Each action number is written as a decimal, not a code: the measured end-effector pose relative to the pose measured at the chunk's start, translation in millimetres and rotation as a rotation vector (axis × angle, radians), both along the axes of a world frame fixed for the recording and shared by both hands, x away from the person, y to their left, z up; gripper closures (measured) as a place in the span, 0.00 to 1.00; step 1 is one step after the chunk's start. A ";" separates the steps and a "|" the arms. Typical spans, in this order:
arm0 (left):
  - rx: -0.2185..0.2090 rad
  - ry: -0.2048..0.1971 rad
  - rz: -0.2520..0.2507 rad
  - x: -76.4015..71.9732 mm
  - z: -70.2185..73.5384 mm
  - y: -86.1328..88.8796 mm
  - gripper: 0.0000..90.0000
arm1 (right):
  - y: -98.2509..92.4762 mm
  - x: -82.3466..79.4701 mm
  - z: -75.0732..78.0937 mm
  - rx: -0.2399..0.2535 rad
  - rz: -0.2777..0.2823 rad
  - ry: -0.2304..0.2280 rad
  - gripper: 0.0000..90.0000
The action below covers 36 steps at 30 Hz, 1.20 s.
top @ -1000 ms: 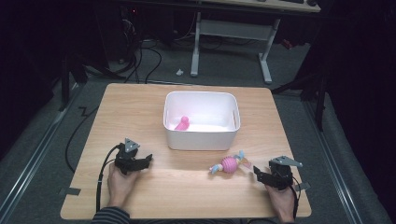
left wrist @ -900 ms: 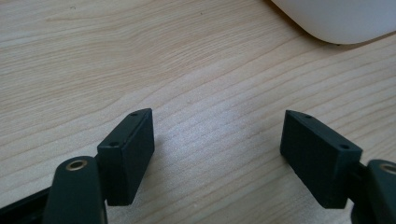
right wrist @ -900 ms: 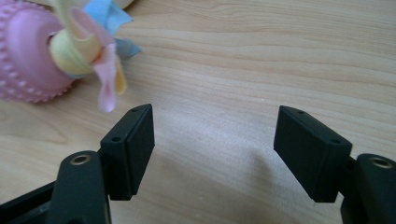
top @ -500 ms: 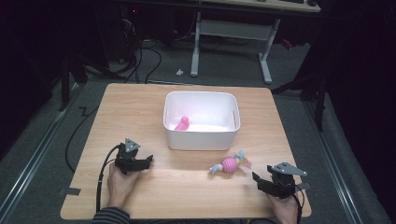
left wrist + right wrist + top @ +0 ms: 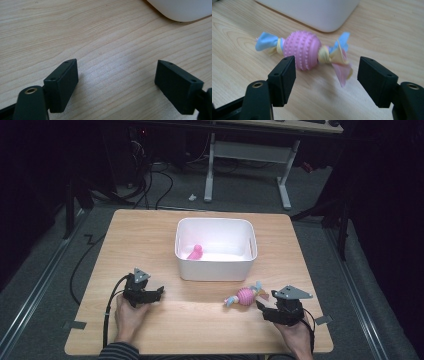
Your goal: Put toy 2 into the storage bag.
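Observation:
A pink studded ball toy (image 5: 244, 296) with blue, yellow and pink cloth knotted at both ends lies on the wooden table (image 5: 200, 330), in front of a white bin (image 5: 215, 266). My right gripper (image 5: 263, 310) hovers just right of it, open. In the right gripper view the toy (image 5: 304, 52) lies just past the tips of that gripper (image 5: 327, 62), untouched, and the jaws have just been opening. My left gripper (image 5: 160, 292) rests at the front left, open over bare wood (image 5: 116, 65). Its jaws have just been opening with nothing between them.
A small pink figure (image 5: 195, 252) lies inside the white bin at its left. The bin's corner (image 5: 180, 10) shows ahead of the left gripper. Cables trail from both grippers off the table's front edge. A desk frame (image 5: 250, 155) stands on the floor beyond.
My right gripper has drawn back a little from the toy toward the front edge and lifted. The toy has stayed in place. The left hand has kept still.

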State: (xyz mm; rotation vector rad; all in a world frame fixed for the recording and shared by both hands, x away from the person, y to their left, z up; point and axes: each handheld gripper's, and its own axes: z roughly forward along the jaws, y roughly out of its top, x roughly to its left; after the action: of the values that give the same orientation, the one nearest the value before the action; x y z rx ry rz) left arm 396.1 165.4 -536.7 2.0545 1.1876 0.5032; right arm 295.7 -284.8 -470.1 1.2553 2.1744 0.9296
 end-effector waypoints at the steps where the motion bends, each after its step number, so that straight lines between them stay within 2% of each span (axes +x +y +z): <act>1: 0.000 0.000 0.000 0.0 0.0 0.0 0.21 | 2.7 1.8 1.6 -0.004 0.003 -0.003 0.34; 6: 0.000 0.001 -0.001 0.0 0.0 0.2 0.22 | 14.9 11.1 8.2 -0.020 0.049 0.003 0.34; 9: -0.001 0.001 -0.001 0.1 0.1 0.3 0.22 | 26.4 20.0 8.9 -0.054 0.109 0.024 0.35; 14: -0.002 0.001 0.000 0.0 0.1 0.5 0.22 | 33.5 27.5 7.7 -0.071 0.140 0.045 0.35; 21: -0.001 0.000 0.001 0.0 0.1 0.3 0.22 | 42.6 39.5 3.9 -0.102 0.181 0.105 0.33; 22: -0.001 0.000 0.001 0.0 0.1 0.3 0.22 | 46.4 41.7 2.9 -0.130 0.197 0.111 0.33; 23: -0.001 0.000 0.001 0.0 0.1 0.3 0.22 | 46.4 41.7 2.9 -0.130 0.197 0.111 0.33; 28: 0.000 0.000 0.001 0.1 0.1 0.3 0.22 | 53.9 49.0 0.6 -0.193 0.214 0.128 0.31; 36: -0.002 0.001 0.001 0.1 0.1 0.4 0.22 | 52.9 57.6 -5.2 -0.172 0.221 0.169 0.31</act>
State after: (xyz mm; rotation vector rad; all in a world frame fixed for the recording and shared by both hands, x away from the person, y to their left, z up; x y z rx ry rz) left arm 396.1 165.8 -536.6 2.0530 1.1888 0.5016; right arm 353.4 -231.9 -475.3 1.0613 2.5065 0.7207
